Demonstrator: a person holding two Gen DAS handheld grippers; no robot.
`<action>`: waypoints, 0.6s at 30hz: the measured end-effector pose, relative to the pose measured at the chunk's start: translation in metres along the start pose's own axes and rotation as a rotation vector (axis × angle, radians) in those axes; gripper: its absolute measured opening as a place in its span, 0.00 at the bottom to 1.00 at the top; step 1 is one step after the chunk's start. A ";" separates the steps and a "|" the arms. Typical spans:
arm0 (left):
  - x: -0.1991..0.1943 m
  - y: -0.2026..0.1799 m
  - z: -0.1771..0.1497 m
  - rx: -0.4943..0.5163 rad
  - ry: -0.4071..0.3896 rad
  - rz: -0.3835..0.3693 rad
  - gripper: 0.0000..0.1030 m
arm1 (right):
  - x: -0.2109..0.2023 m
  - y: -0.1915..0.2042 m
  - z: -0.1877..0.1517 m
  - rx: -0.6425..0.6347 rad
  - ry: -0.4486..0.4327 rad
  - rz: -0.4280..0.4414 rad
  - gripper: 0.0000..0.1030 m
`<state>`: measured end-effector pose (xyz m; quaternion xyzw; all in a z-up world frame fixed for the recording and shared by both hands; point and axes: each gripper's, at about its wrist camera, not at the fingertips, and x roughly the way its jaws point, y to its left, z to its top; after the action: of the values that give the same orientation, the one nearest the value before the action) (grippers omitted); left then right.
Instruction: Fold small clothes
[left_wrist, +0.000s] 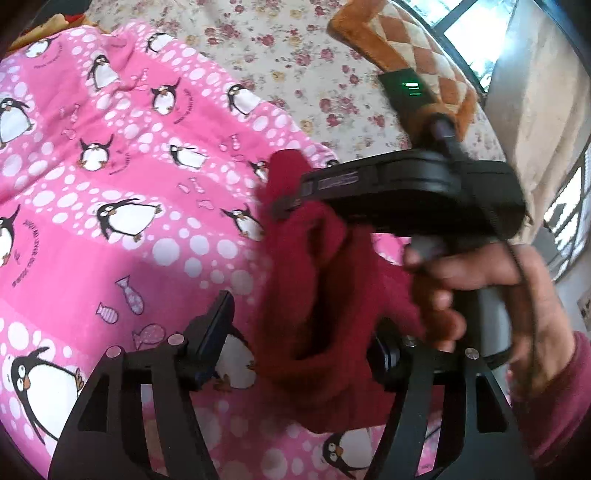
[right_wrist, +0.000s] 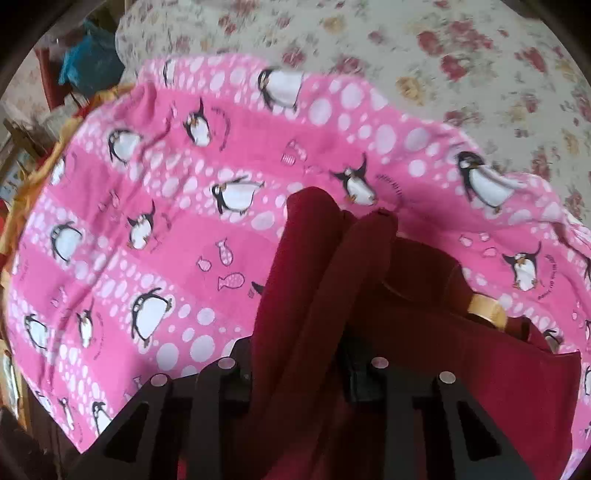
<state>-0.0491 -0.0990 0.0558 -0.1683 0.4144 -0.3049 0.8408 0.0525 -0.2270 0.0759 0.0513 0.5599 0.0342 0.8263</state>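
A dark red knit garment (left_wrist: 317, 314) hangs bunched above the pink penguin blanket (left_wrist: 110, 184). My left gripper (left_wrist: 299, 343) is open; the cloth hangs between its fingers, against the right finger (left_wrist: 384, 358), and the left finger (left_wrist: 218, 325) stands apart. My right gripper (left_wrist: 291, 201) comes in from the right in the left wrist view and pinches the garment's upper fold. In the right wrist view the right gripper (right_wrist: 299, 365) is shut on the red garment (right_wrist: 332, 277), which drapes forward over the blanket (right_wrist: 147, 221).
The blanket lies on a floral bedsheet (left_wrist: 280, 48). An orange-and-cream checked cushion (left_wrist: 417, 51) sits at the back right near a window (left_wrist: 476, 33). A blue bag (right_wrist: 88, 62) and clutter are beyond the bed's left edge. A tan label (right_wrist: 484, 310) shows on the garment.
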 end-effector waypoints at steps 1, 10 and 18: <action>0.002 -0.001 -0.002 0.011 0.007 0.003 0.63 | -0.004 -0.003 -0.001 0.008 -0.010 0.013 0.29; -0.016 -0.060 -0.015 0.151 0.036 -0.050 0.16 | -0.048 -0.036 -0.021 0.062 -0.110 0.089 0.25; -0.008 -0.156 -0.022 0.339 0.073 -0.115 0.14 | -0.121 -0.112 -0.056 0.106 -0.199 0.072 0.23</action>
<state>-0.1286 -0.2128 0.1305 -0.0364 0.3772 -0.4236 0.8228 -0.0447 -0.3495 0.1532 0.1181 0.4738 0.0289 0.8722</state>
